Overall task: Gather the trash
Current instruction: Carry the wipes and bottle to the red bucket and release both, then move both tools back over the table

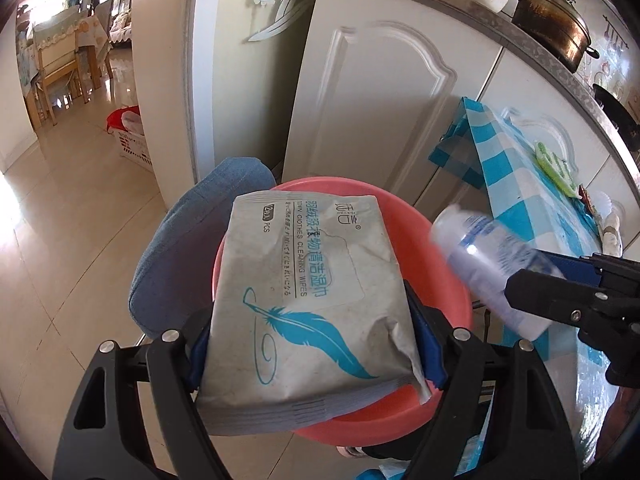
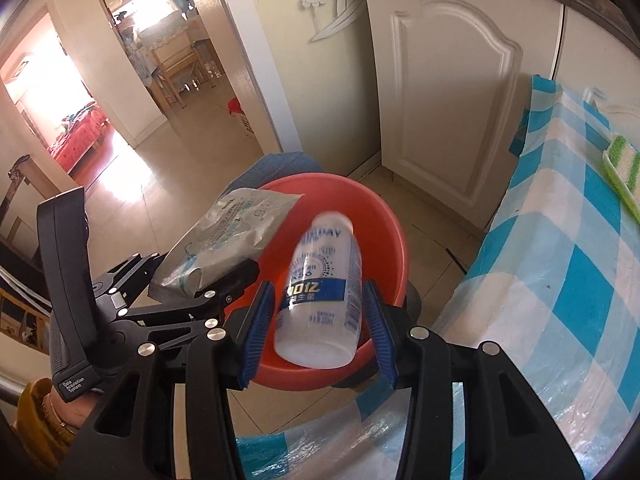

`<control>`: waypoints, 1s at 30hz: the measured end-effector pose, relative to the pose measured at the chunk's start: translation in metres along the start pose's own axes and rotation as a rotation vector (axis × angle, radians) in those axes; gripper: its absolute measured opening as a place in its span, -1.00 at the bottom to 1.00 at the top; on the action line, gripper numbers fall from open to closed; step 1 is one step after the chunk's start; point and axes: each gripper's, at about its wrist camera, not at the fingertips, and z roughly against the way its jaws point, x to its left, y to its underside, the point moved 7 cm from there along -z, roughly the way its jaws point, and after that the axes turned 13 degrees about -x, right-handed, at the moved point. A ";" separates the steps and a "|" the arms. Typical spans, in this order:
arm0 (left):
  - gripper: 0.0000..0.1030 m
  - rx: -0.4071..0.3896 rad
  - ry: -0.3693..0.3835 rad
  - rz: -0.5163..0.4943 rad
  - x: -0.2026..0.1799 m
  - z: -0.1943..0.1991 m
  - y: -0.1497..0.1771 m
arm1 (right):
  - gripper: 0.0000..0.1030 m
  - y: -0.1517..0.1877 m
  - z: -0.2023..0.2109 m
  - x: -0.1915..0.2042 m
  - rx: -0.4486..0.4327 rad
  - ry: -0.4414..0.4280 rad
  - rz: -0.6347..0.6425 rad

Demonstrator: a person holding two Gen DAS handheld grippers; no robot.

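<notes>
The left gripper (image 1: 312, 332) is grasping a grey pack of cleaning wipes (image 1: 308, 280), its blue-padded jaws pressing on the pack's two side edges near the crumpled bottom end. The pack is hanging flat and tilted over a red plastic basin (image 1: 444, 280), covering much of the basin's opening in the left wrist view, its top end reaching toward the far rim. In the right wrist view the pack (image 2: 232, 236) is sticking out over the basin's left rim (image 2: 384, 216). The right gripper (image 2: 316, 320) is carrying a white plastic bottle (image 2: 320, 288) with a blue label band; it is blurred, its cap end is pointing away, and it is hanging above the inside of the basin. Its jaws are standing on either side of the bottle, a thin gap showing at the left pad, so I cannot tell whether they are clenching it or letting it go. From the left wrist view the same bottle (image 1: 492, 264) is poking in over the basin's right rim. A blue cushion (image 1: 188, 248) is lying behind the basin on the tiled floor (image 1: 80, 240). A worktop covered by a blue checked cloth (image 2: 560, 272) is standing just right of the basin.
</notes>
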 end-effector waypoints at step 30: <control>0.79 -0.078 0.087 -0.035 -0.061 0.056 -0.030 | 0.79 0.025 0.149 -0.110 -0.424 0.058 -0.320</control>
